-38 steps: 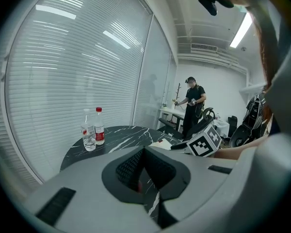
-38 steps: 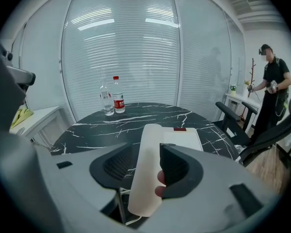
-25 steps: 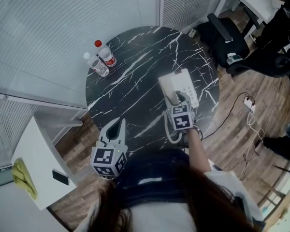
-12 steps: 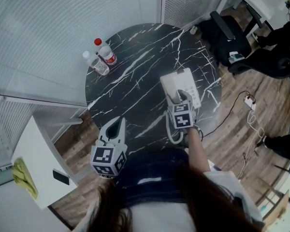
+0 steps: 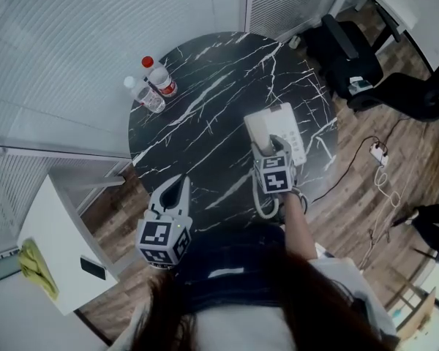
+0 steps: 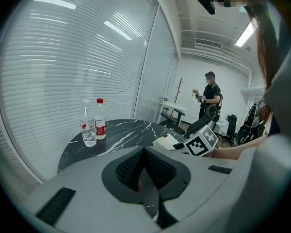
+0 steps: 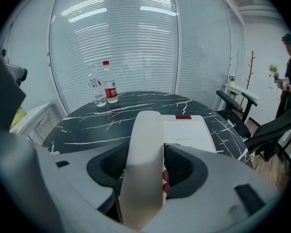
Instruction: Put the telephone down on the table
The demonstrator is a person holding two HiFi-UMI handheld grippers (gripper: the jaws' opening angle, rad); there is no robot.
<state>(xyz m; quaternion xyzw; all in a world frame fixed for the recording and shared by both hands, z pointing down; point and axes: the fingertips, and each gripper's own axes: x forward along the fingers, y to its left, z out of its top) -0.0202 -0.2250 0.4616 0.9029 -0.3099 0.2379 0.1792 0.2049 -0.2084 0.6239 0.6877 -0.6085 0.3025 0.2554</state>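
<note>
A round black desk [image 5: 205, 126] with white lines stands by a wall of blinds. A white phone [image 5: 287, 131] lies flat on the desk, near its right edge. The phone's handset [image 5: 257, 131] lies along the left side of the phone.

The right tongs [image 5: 272, 148] point down at the near end of the phone. The handset sits between their two sides and fills the gap. Both pads look like they touch it. These tongs have just been opening a bit wider. A hand [image 5: 291, 198] holds them from below.

The left tongs [image 5: 183, 183] hang over the near left edge of the desk, well apart from the phone. Their tips are pressed together, and nothing is in them.

Two bottles stand side by side at the far left of the desk. One has a red cap [image 5: 159, 81]. The other is clear with a white cap [image 5: 144, 96].

The phone's cord [image 5: 261, 205] hangs in a loop off the near edge of the desk.
</note>
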